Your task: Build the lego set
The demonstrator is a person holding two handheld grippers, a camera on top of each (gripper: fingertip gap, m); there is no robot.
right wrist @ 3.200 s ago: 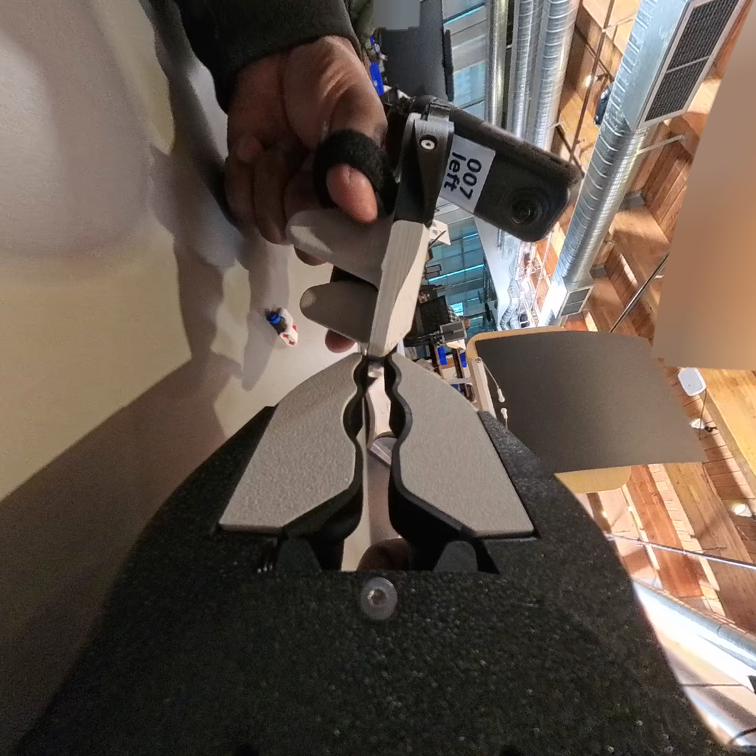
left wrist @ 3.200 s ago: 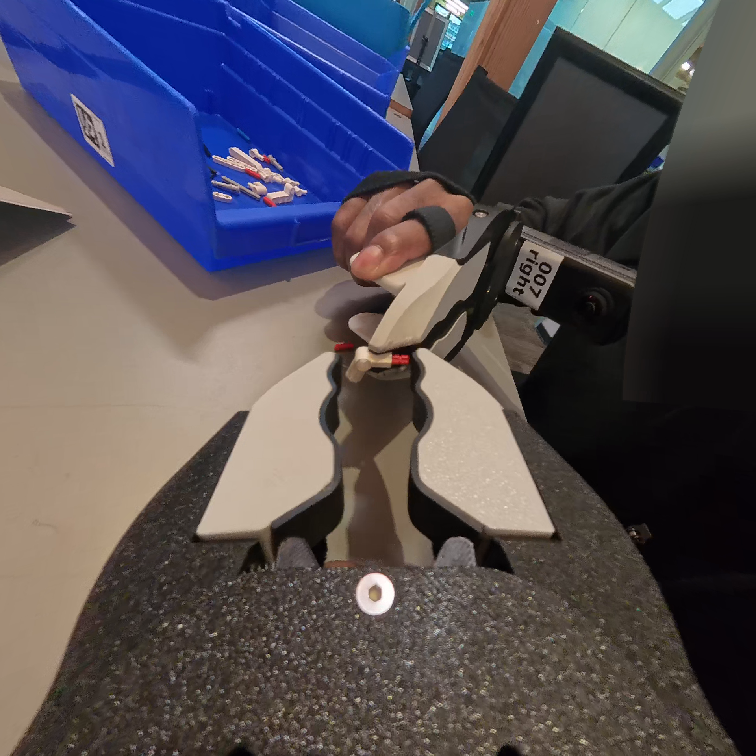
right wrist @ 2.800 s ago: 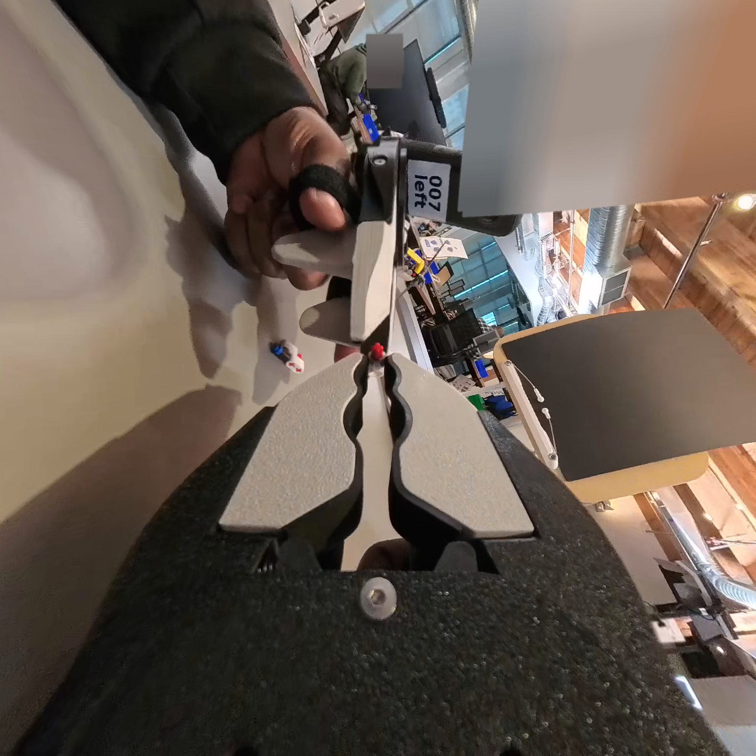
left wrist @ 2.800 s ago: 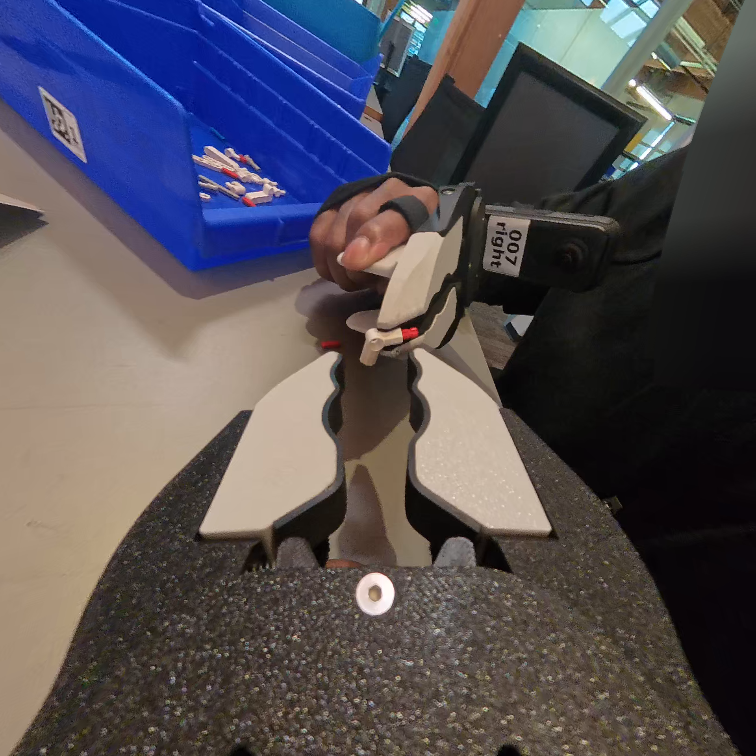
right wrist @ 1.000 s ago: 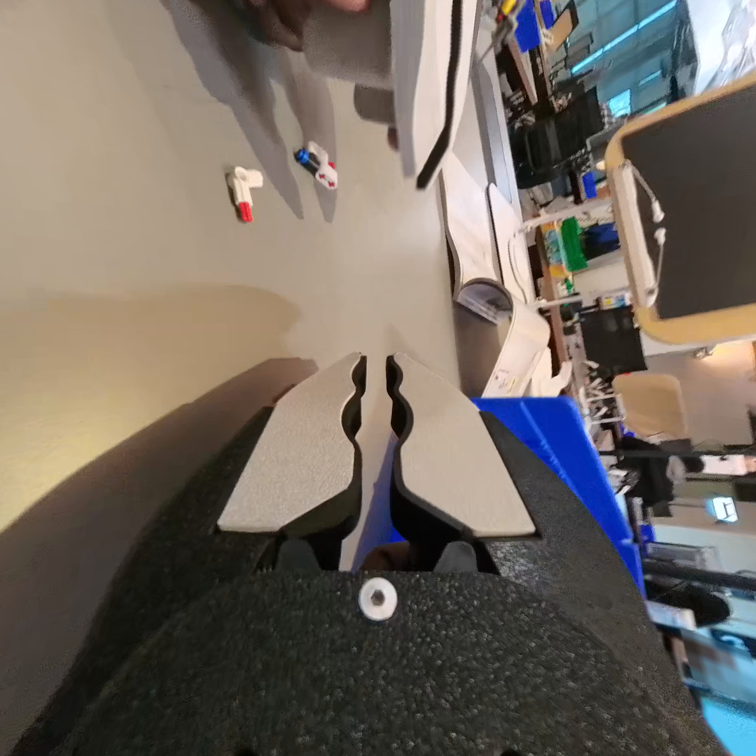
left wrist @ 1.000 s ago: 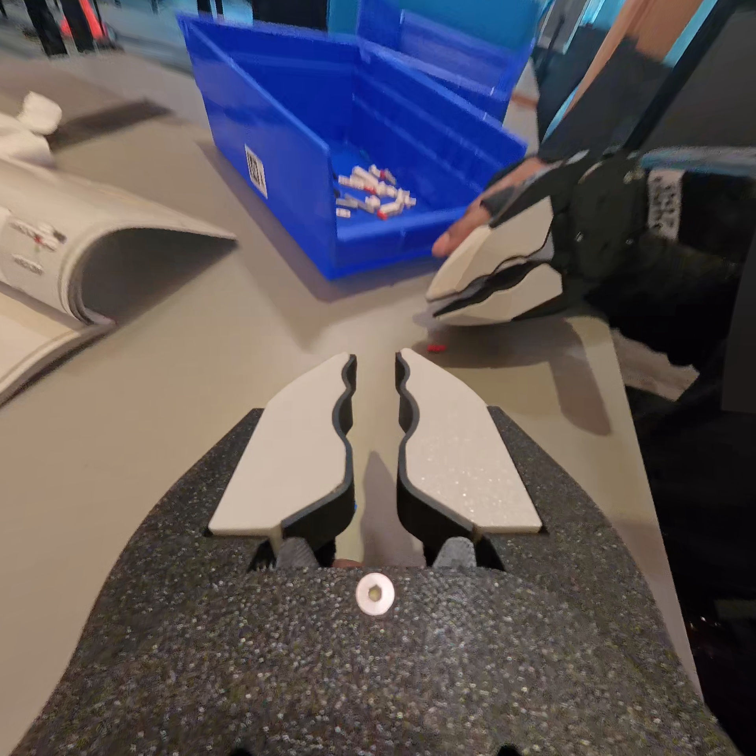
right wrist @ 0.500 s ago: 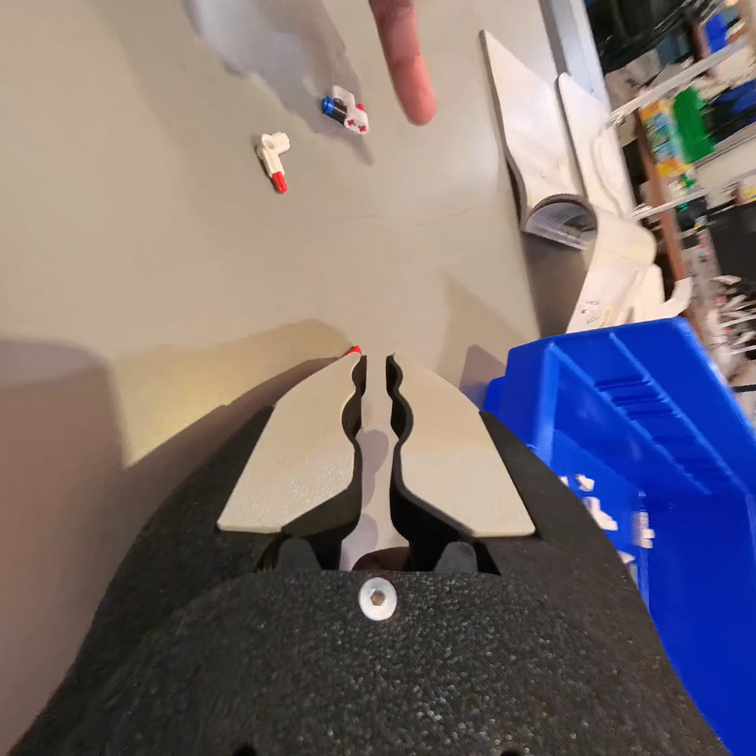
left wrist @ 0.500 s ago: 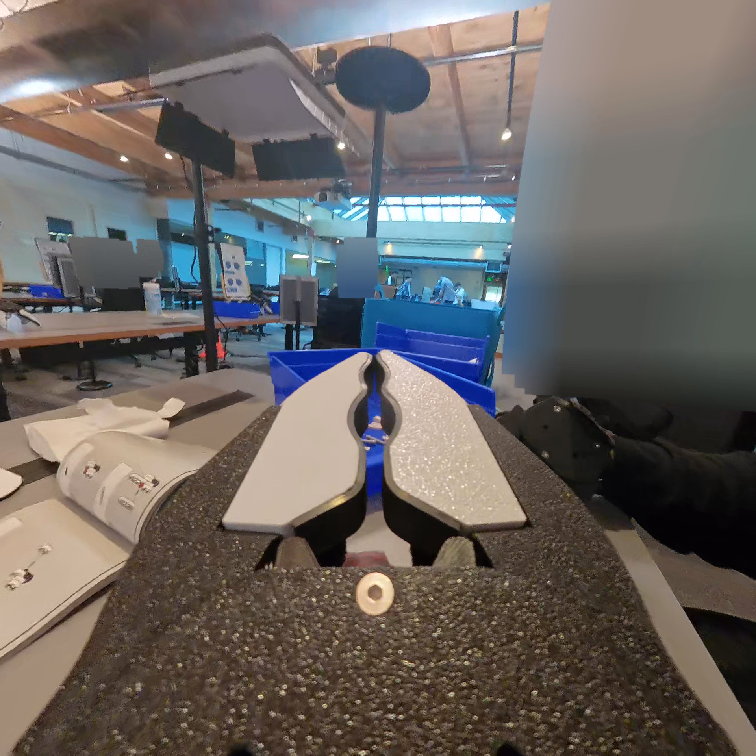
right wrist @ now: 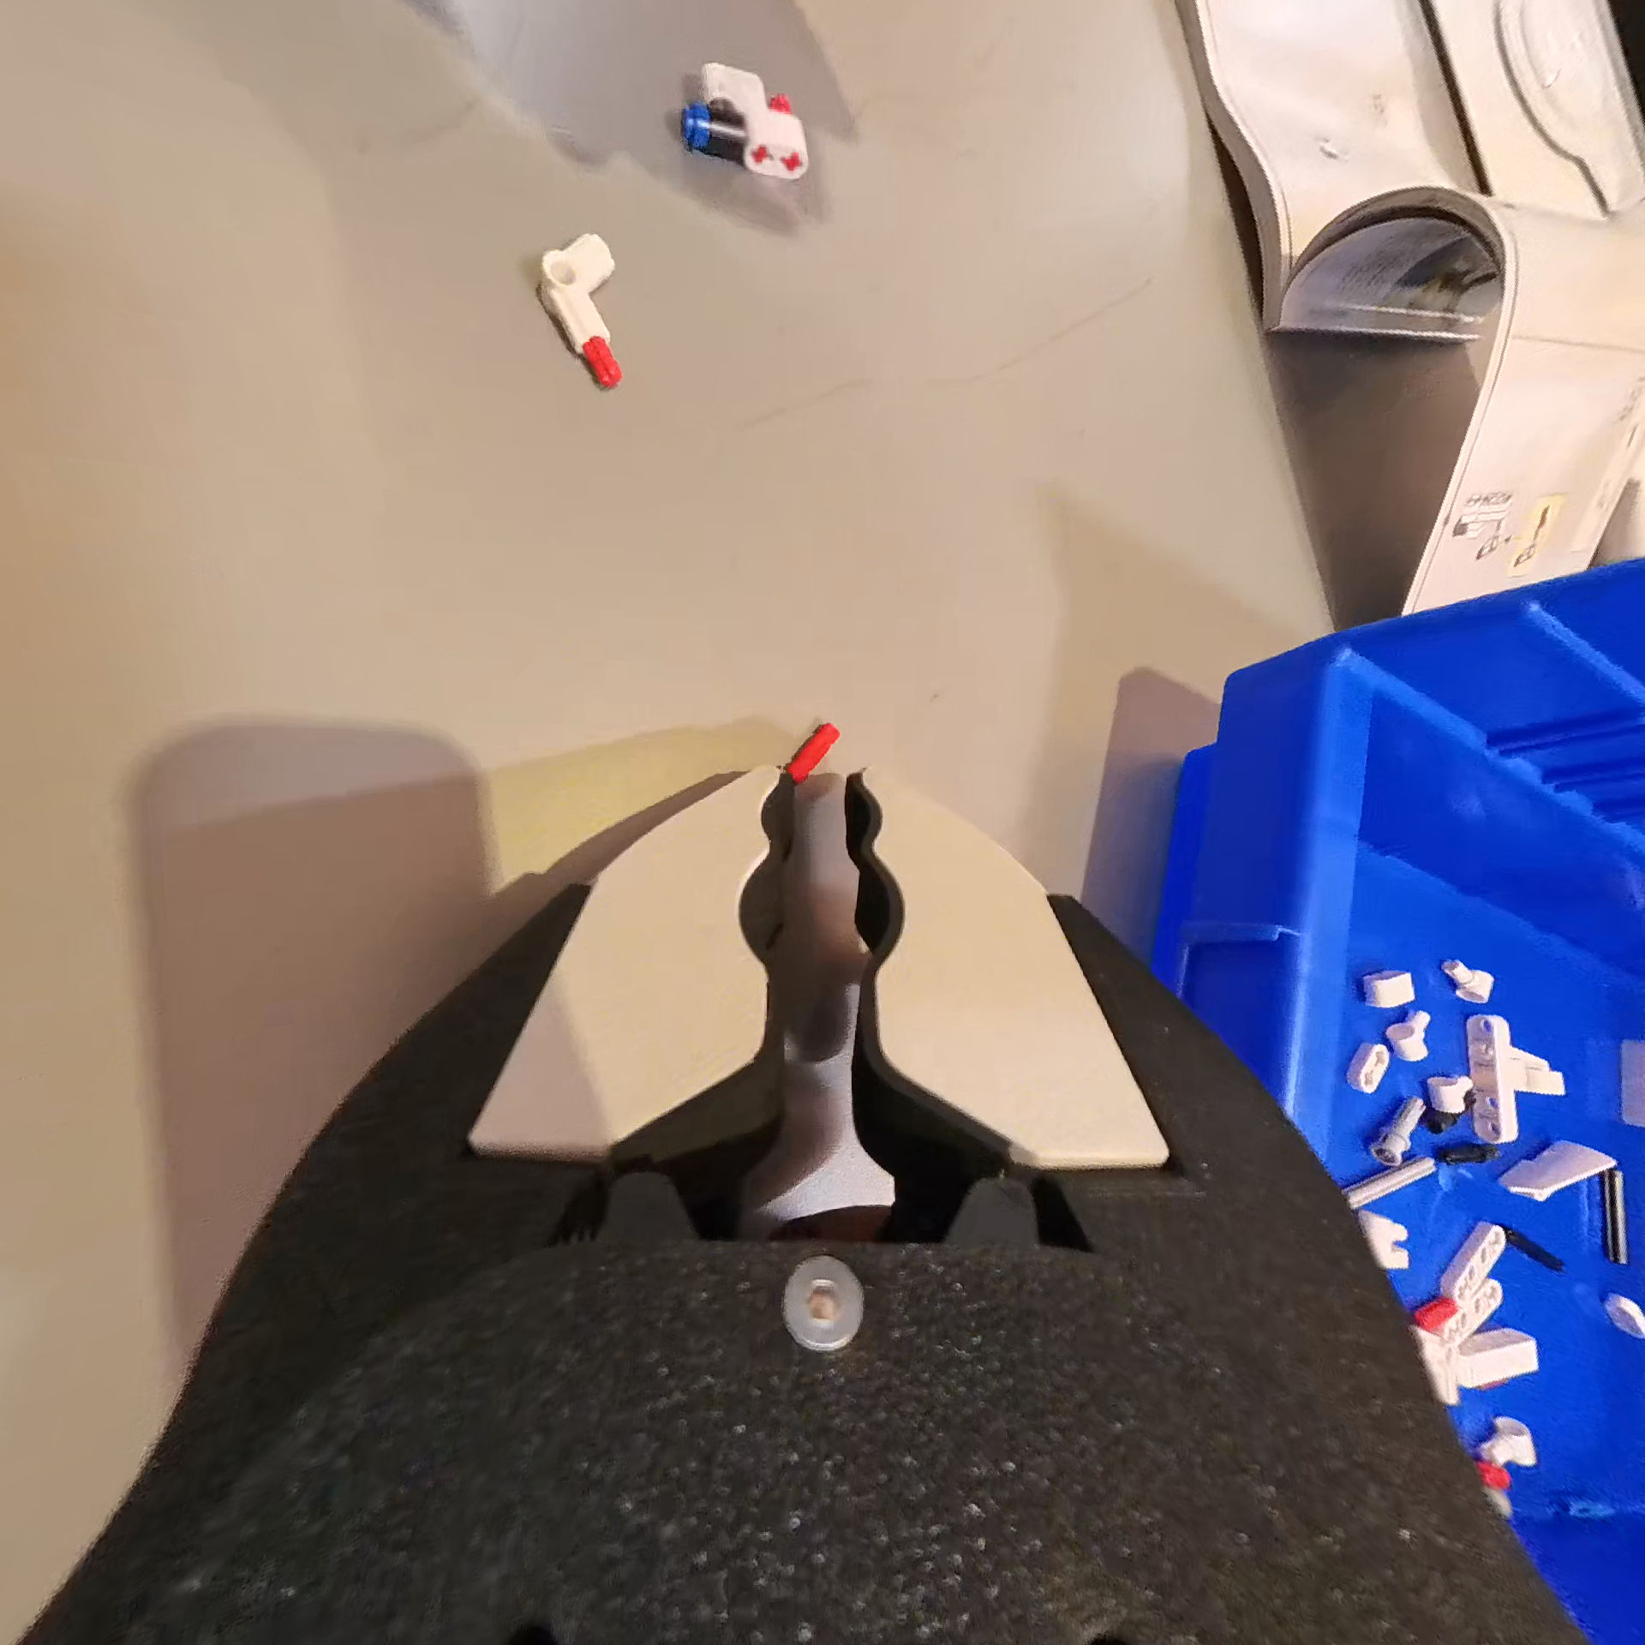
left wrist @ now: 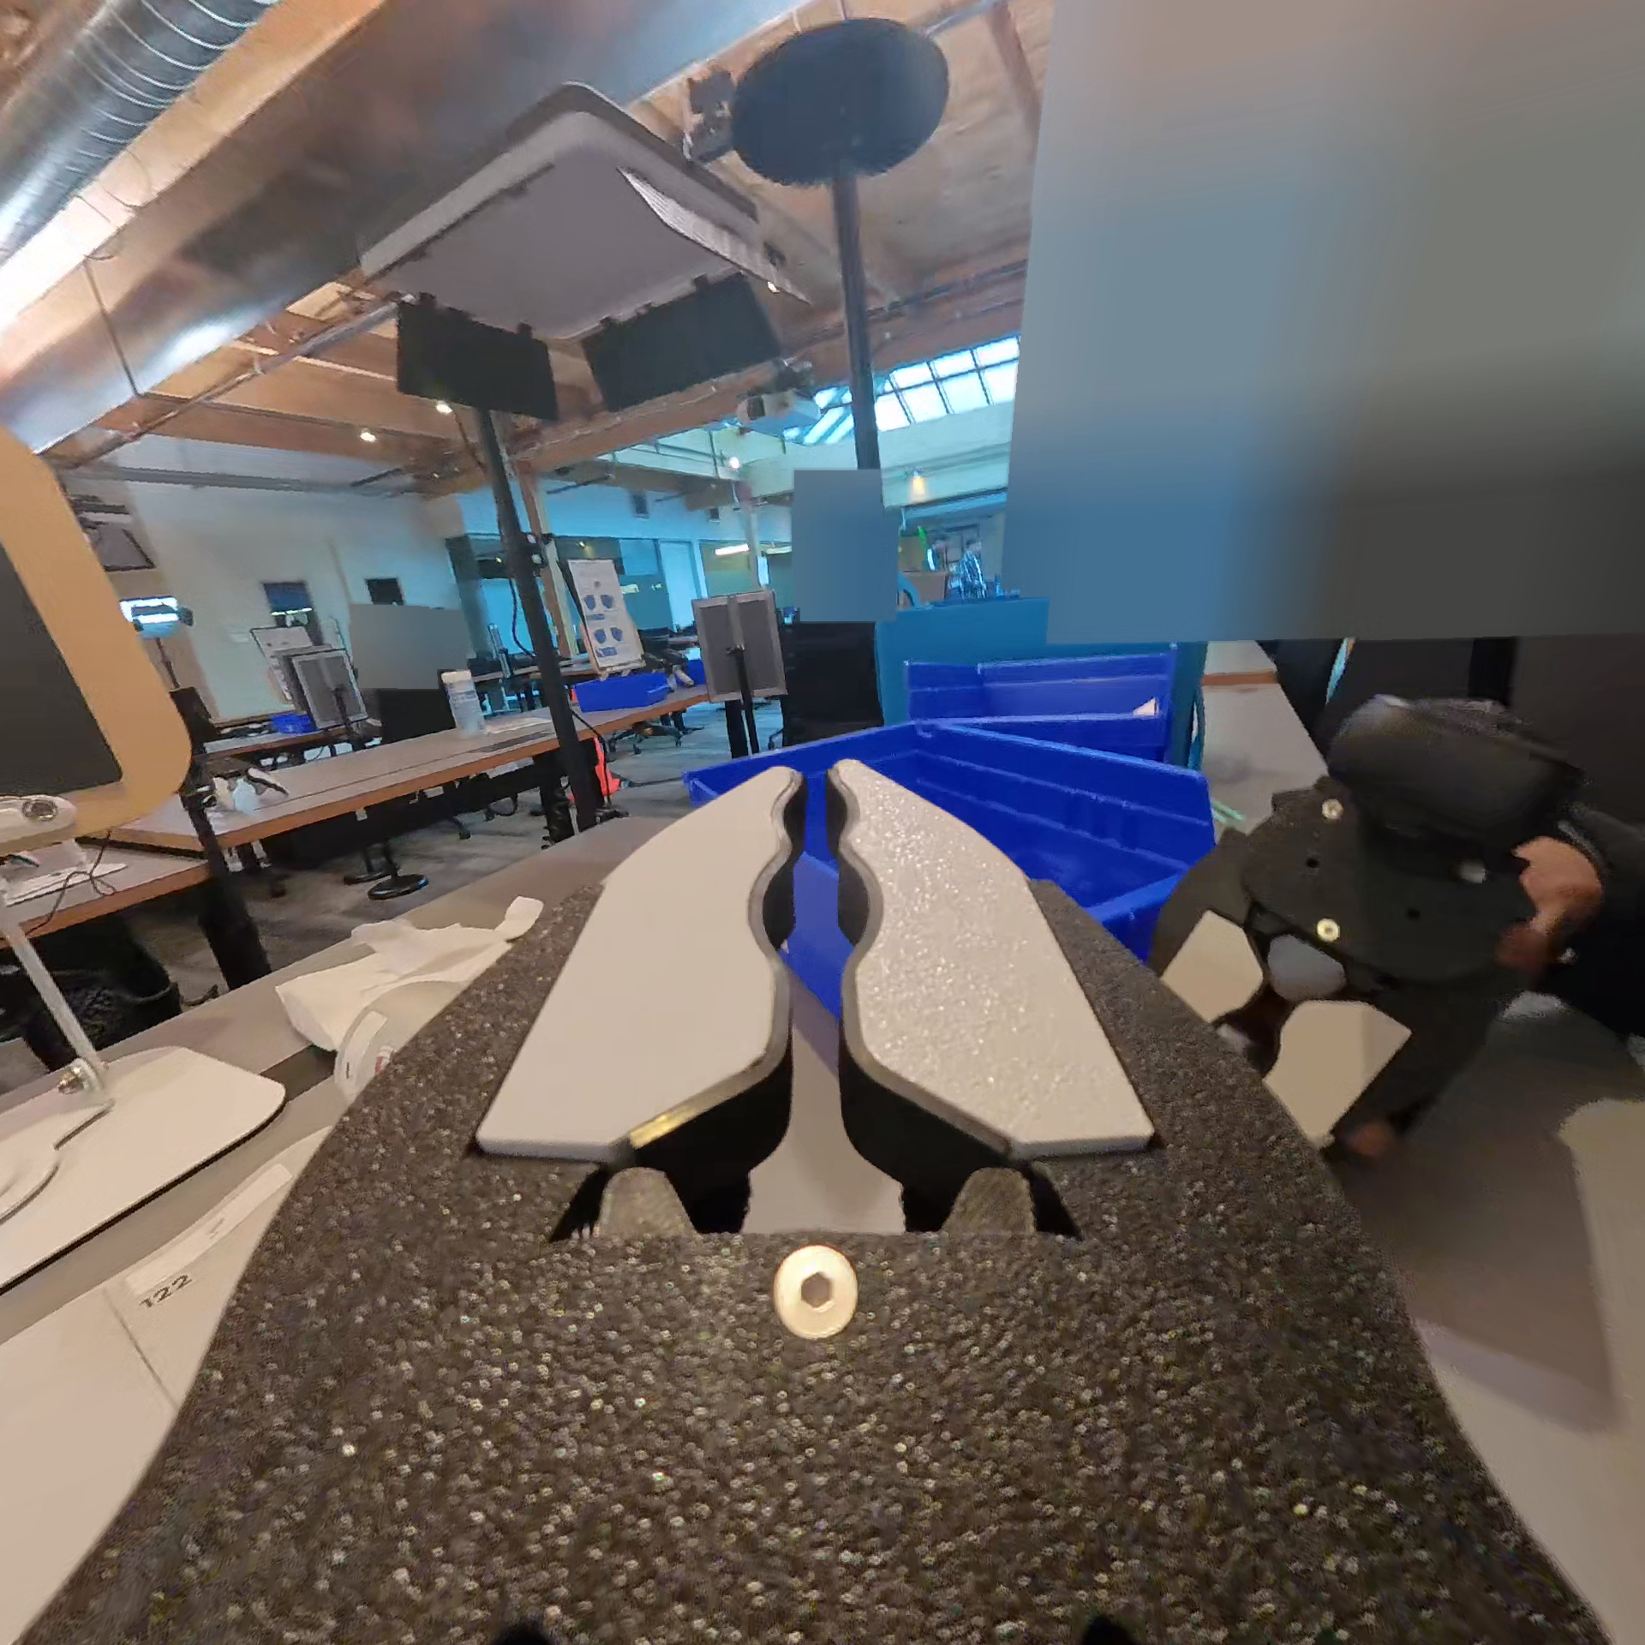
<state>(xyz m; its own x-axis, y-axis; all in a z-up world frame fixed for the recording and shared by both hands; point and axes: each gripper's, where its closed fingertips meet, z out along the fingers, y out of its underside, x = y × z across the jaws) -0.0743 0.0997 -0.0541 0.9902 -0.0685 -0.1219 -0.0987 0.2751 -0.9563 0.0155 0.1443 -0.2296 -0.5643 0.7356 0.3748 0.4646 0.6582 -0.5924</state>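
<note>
Grey tabletop (right wrist: 356, 534) runs under both grippers, with a wide workshop of long benches and wooden ceiling beams behind. At the far left of the left wrist view stands a white lamp base (left wrist: 133, 1122), then crumpled white tissue (left wrist: 401, 952). The left gripper (left wrist: 816, 779) is held level above the table, pointing out across the room towards a blue bin (left wrist: 1024, 801); its fingers are nearly together, a thin slit between the tips and nothing in it. To the right, the right gripper (left wrist: 1282, 1006) is angled down at the table, a hand (left wrist: 1540, 899) wrapped on its handle behind it.

From the right wrist view, that gripper (right wrist: 814, 779) tilts steeply down over the tabletop, fingers a narrow gap apart. A small red pin (right wrist: 812, 750) lies on the table just beyond the left fingertip; whether it touches cannot be told. Farther off lie a white connector with a red pin (right wrist: 579, 298) and a white piece with a blue pin (right wrist: 748, 125). Right of these curls an open instruction booklet (right wrist: 1389, 222), and the blue bin (right wrist: 1335, 801) holds loose white parts (right wrist: 1478, 1095).
</note>
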